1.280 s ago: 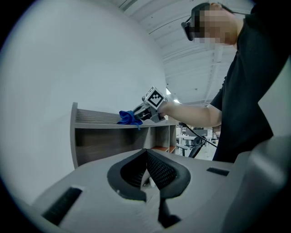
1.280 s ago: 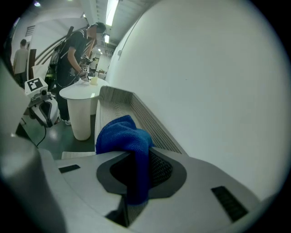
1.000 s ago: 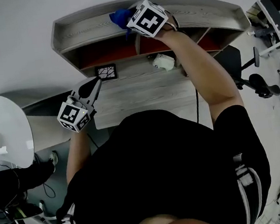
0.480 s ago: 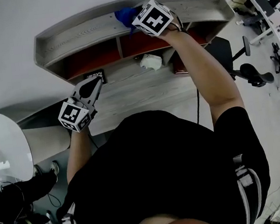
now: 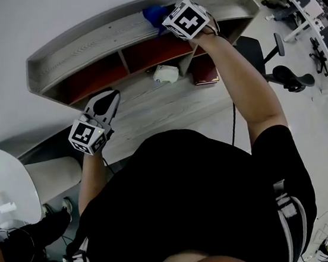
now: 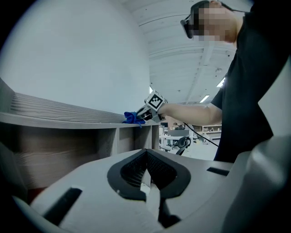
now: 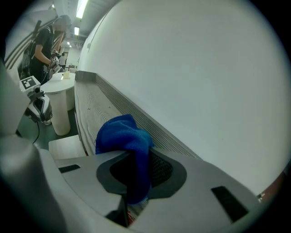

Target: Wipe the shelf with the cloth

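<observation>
Up on the shelf [image 5: 87, 44], the right tool [image 5: 166, 20] has the blue cloth [image 5: 153, 13] clamped in its jaws.
The cloth lies bunched on the grey top board, by the raised back lip, right of centre. Down below, the left tool [image 5: 108, 100] hovers over the tabletop [image 5: 149, 111] in front of the red-backed compartments, jaws pressed together on nothing. A small white object [image 5: 165, 73] lies on the tabletop beneath the shelf.

At bottom centre I see my left gripper [image 6: 148, 182], jaws together with nothing between them. Mid-frame, the right gripper [image 6: 143, 113] meets the blue cloth [image 6: 132, 118] on the shelf [image 6: 59, 119] top.
</observation>
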`<action>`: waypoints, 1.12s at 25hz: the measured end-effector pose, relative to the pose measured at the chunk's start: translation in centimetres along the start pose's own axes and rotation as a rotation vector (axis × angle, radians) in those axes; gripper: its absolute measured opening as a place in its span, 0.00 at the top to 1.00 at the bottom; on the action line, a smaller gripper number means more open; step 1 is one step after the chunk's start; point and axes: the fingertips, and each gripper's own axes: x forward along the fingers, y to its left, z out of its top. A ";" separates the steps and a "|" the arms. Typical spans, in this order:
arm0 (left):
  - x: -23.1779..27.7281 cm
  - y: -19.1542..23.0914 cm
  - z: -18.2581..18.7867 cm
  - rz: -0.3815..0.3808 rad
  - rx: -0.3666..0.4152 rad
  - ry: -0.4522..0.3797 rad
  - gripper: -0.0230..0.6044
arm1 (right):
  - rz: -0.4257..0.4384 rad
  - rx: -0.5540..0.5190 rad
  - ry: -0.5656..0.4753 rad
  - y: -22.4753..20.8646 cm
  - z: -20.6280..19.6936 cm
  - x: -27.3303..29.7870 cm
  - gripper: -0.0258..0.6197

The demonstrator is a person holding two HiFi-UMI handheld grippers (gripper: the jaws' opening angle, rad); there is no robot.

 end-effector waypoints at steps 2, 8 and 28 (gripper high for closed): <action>0.7 -0.2 0.1 -0.009 -0.001 0.001 0.94 | -0.013 0.012 0.006 -1.0 -0.9 -0.3 0.88; 2.3 -0.8 0.5 -0.042 0.002 -0.003 0.94 | -0.060 0.019 0.040 -3.7 -3.5 -1.3 0.88; 8.7 -3.1 1.5 -0.100 0.014 0.000 0.94 | -0.187 0.117 0.113 -13.9 -13.2 -5.0 0.88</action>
